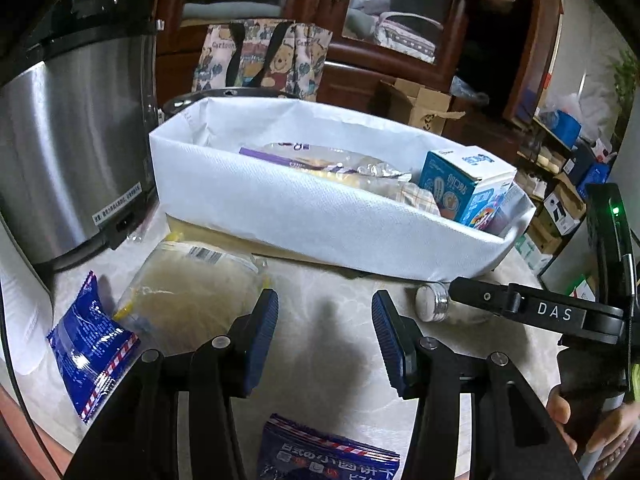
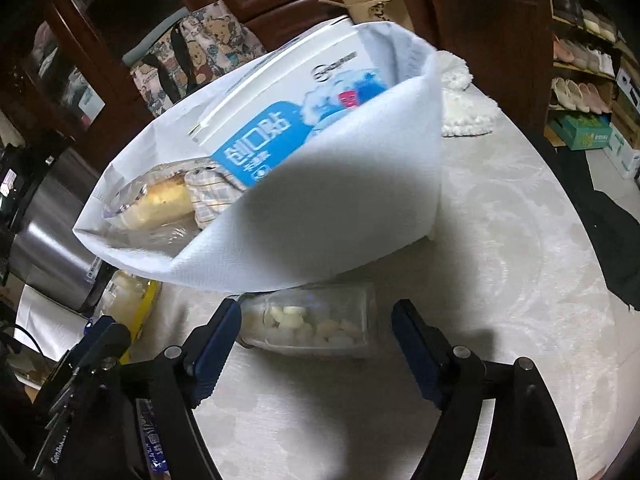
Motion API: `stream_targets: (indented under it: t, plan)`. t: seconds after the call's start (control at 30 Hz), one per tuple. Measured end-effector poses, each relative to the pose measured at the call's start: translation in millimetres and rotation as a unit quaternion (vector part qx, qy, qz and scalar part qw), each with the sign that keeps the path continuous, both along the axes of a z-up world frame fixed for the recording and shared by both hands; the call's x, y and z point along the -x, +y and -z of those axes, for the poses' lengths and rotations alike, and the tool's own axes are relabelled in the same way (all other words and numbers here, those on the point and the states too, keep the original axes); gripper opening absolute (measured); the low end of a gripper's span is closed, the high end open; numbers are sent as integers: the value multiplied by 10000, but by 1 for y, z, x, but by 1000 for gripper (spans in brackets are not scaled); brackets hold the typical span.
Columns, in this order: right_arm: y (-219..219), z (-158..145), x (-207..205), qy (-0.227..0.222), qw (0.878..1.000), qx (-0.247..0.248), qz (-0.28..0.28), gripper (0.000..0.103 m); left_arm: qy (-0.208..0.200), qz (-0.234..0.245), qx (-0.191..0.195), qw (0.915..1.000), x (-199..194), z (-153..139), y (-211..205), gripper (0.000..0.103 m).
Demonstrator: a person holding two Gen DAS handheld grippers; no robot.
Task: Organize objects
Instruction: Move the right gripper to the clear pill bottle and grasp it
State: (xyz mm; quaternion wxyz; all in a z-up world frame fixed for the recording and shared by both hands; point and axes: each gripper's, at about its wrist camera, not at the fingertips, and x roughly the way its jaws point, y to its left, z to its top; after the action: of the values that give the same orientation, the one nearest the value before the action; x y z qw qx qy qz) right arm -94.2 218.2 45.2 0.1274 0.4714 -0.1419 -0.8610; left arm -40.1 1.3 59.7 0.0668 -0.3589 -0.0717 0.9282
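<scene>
A white fabric bin (image 1: 304, 216) stands on the table and holds a blue-and-white box (image 1: 464, 184) and wrapped bread (image 1: 332, 164); the bin also shows in the right wrist view (image 2: 320, 216). A small glass jar (image 2: 316, 324) of white pieces lies on its side in front of the bin, between the open fingers of my right gripper (image 2: 316, 340). In the left wrist view the jar's metal cap (image 1: 432, 304) shows beside the right gripper's finger (image 1: 480, 298). My left gripper (image 1: 324, 336) is open and empty above bare table. A clear bag of noodles (image 1: 192, 284) and two blue snack packets (image 1: 90, 344) (image 1: 328, 452) lie near it.
A steel cooker (image 1: 68, 148) stands at the left, close to the bin. A cartoon tote bag (image 1: 264, 56) and a dark wooden cabinet (image 1: 400, 12) are behind. A white knitted piece (image 2: 460, 104) lies on the table to the right of the bin.
</scene>
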Motion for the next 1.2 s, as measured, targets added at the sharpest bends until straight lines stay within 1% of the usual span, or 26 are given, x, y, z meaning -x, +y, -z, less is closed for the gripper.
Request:
stream_targets:
  t: [0.13, 0.2, 0.27, 0.4, 0.47, 0.53, 0.6, 0.63, 0.67, 0.73, 0.83, 0.87, 0.93, 1.0, 1.07, 1.1, 1.17, 1.2]
  plan:
    - [-10, 0, 1, 64, 9999, -34, -127, 79, -197, 62, -29, 9998, 5, 7, 3, 49]
    - [-16, -1, 1, 89, 9997, -62, -239, 80, -375, 117, -52, 9992, 9, 12, 3, 49]
    - [-24, -1, -1, 125, 9988, -225, -405, 80, -571, 129, -76, 9983, 12, 17, 4, 49]
    - [-41, 1, -9, 264, 9937, -698, -833, 79, -757, 111, -225, 9968, 14, 21, -2, 47]
    - [-53, 3, -16, 335, 9874, -1134, -1051, 78, -781, 21, -300, 9965, 14, 21, -8, 47]
    - [-62, 4, -22, 336, 9811, -1386, -1305, 78, -809, -75, -414, 9958, 14, 21, -16, 46]
    - [-69, 3, -28, 255, 9777, -1227, -1686, 78, -846, -83, -603, 9945, 14, 22, -22, 46]
    - [-71, 1, -31, 152, 9760, -928, -1963, 78, -853, -87, -638, 9943, 14, 22, -23, 46]
    - [-70, -1, -32, 89, 9753, -675, -2103, 76, -857, -97, -639, 9942, 14, 22, -24, 46]
    - [-66, -6, -33, 147, 9767, -471, -2090, 76, -860, -121, -608, 9944, 13, 21, -26, 46]
    - [-58, -12, -30, 366, 9822, -714, -1696, 76, -851, -121, -591, 9945, 13, 20, -25, 46]
    - [-54, -13, -26, 386, 9847, -717, -1538, 76, -836, -123, -576, 9948, 14, 19, -24, 46]
    - [-49, -12, -20, 334, 9889, -484, -1362, 76, -782, -112, -545, 9954, 14, 17, -22, 46]
    - [-49, -12, -18, 340, 9901, -333, -1324, 76, -717, -97, -475, 9962, 13, 15, -19, 46]
    - [-54, -11, -20, 418, 9895, -353, -1338, 76, -561, -65, -329, 9979, 9, 9, -14, 46]
    - [-59, -10, -21, 458, 9884, -407, -1387, 75, -438, -75, -232, 9987, 6, 5, -12, 40]
    - [-68, -8, -23, 482, 9868, -523, -1452, 73, -141, -219, -35, 9997, -2, -2, -15, 39]
    - [-71, -6, -24, 478, 9860, -588, -1488, 73, -60, -246, -52, 9997, -4, -4, -18, 39]
